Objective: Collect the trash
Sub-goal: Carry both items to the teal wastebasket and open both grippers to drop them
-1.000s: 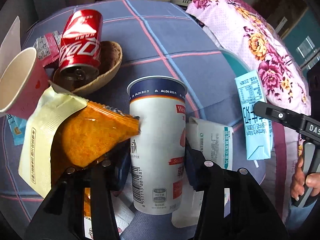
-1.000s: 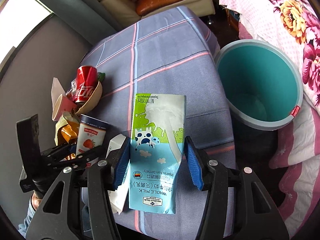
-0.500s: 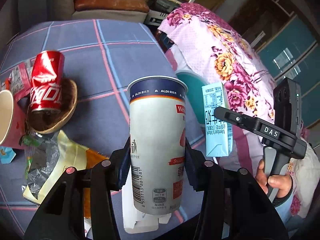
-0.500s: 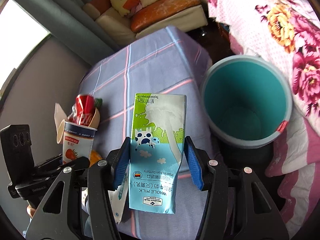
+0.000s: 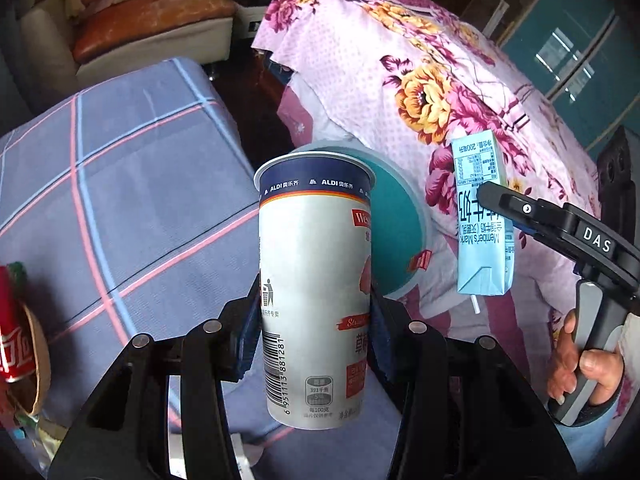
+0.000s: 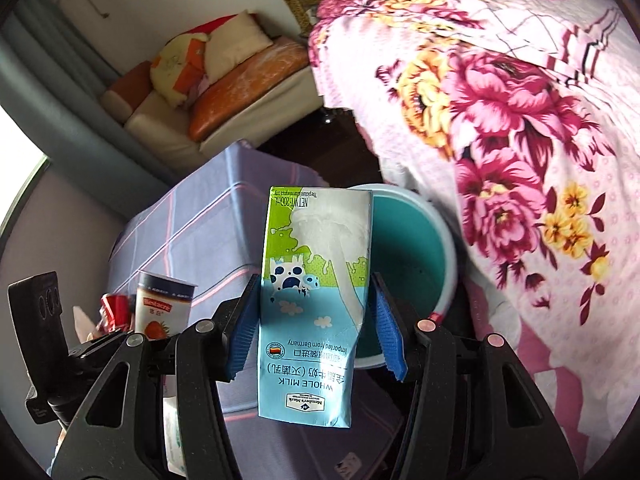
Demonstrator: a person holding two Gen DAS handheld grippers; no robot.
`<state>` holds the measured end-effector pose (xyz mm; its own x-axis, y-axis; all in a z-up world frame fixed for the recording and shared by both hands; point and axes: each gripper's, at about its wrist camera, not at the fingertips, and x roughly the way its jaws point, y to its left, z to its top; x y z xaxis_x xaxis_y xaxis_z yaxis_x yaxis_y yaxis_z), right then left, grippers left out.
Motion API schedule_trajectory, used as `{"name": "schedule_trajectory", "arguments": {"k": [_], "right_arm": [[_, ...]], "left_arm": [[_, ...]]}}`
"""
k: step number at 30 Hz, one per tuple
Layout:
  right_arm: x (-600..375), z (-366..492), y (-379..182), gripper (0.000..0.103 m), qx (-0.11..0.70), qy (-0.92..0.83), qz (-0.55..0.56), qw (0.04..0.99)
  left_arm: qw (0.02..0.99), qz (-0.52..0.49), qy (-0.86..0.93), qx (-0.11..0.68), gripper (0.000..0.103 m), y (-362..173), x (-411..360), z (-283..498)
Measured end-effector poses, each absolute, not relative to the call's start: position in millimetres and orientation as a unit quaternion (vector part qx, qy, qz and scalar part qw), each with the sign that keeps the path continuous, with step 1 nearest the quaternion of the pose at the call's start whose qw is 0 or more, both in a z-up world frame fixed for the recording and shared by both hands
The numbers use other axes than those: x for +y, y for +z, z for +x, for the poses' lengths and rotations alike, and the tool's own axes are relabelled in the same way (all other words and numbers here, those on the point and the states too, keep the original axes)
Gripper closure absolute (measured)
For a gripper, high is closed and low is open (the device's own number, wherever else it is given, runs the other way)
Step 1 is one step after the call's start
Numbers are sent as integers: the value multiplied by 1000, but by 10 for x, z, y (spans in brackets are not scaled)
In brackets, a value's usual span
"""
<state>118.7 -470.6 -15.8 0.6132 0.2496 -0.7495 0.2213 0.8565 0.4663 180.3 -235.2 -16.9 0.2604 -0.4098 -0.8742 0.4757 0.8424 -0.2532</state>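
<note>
Left wrist view: the left gripper [image 5: 316, 332] fingers are gripping a tall yogurt cup [image 5: 316, 292] mid-body; probably light, thin-walled, easily crushed. The teal bin [image 5: 396, 232] is showing at one o'clock.

Right wrist view: the right gripper [image 6: 316, 328] fingers are squeezing a dented milk carton [image 6: 316, 300], evidently soft. Only here is the bin's empty interior [image 6: 404, 264] showing.
</note>
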Motion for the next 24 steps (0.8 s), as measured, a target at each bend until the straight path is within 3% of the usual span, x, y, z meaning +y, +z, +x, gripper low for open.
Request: {"name": "schedule_trajectory", "arguments": {"k": [12,17,24], "right_arm": [[-5062,1404,-506,52,454,-18,297,840],[-5093,1452,-585,52,461,-19,294,837],[-5057,1535,-630,52,466,-16,291,835]], "left_arm": [[765,72,-284,574,54,-614,-2897,2180],[766,82,-277,574,36,-707,-2925,2196],[772,73,-270,570,27,-671,-2874,2202]]}}
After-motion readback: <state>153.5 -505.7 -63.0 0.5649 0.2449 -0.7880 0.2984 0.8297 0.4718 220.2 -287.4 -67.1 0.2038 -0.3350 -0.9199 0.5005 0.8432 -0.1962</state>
